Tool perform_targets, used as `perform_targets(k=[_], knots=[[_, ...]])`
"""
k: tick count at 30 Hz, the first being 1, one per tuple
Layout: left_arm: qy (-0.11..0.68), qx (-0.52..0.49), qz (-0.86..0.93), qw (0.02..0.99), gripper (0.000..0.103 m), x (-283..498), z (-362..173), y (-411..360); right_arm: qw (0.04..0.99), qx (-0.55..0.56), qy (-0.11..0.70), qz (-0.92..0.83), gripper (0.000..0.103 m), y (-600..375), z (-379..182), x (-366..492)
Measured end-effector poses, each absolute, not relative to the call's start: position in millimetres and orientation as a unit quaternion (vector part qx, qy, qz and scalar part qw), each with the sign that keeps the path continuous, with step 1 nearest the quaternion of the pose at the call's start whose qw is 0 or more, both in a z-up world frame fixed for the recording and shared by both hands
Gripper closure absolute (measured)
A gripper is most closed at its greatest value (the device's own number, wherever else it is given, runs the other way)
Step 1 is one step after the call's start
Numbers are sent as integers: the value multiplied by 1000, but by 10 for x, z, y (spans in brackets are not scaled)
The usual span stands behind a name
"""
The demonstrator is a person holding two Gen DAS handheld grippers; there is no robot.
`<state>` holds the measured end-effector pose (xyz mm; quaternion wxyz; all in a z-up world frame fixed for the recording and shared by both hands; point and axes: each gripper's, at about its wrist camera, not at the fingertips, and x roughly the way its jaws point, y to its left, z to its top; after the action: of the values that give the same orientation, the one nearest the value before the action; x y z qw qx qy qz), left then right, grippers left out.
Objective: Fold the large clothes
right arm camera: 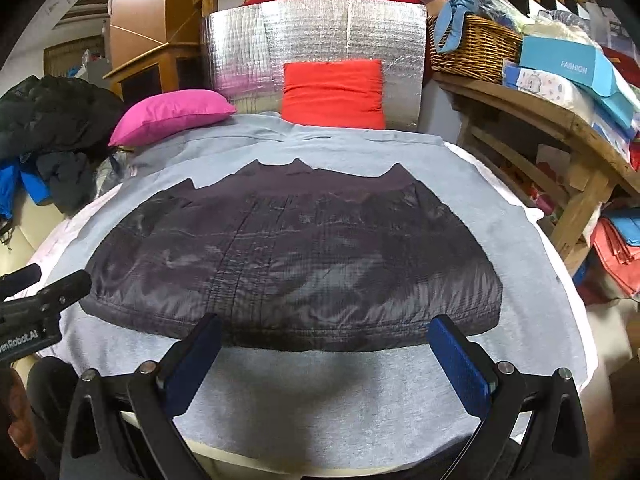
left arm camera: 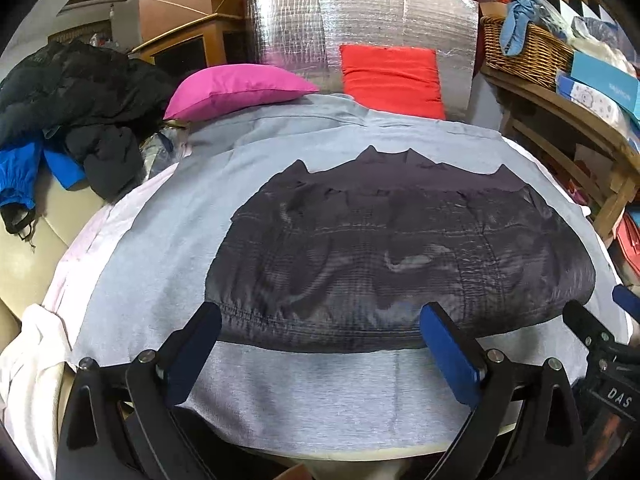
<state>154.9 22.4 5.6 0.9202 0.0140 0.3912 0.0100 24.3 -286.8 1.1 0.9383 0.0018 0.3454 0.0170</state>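
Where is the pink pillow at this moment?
The pink pillow lies at the far left of the grey sheet, beside the red cushion and behind the dark jacket.

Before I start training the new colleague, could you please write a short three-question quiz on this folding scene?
1. True or false: the dark jacket lies on the grey sheet.
2. Which cushion leans upright on the silver panel? A) pink cushion B) red cushion
3. Fill in: both the left hand-held gripper and the right hand-held gripper are ____, at the jacket's near edge.

Key: 1 true; 2 B; 3 open.
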Motion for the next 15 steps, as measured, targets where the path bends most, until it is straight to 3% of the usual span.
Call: perform_targets(k=[15], knots=[[383,13,-13,924,3,1589,93,148,938,-4,347,6,0,-2895,15,342]])
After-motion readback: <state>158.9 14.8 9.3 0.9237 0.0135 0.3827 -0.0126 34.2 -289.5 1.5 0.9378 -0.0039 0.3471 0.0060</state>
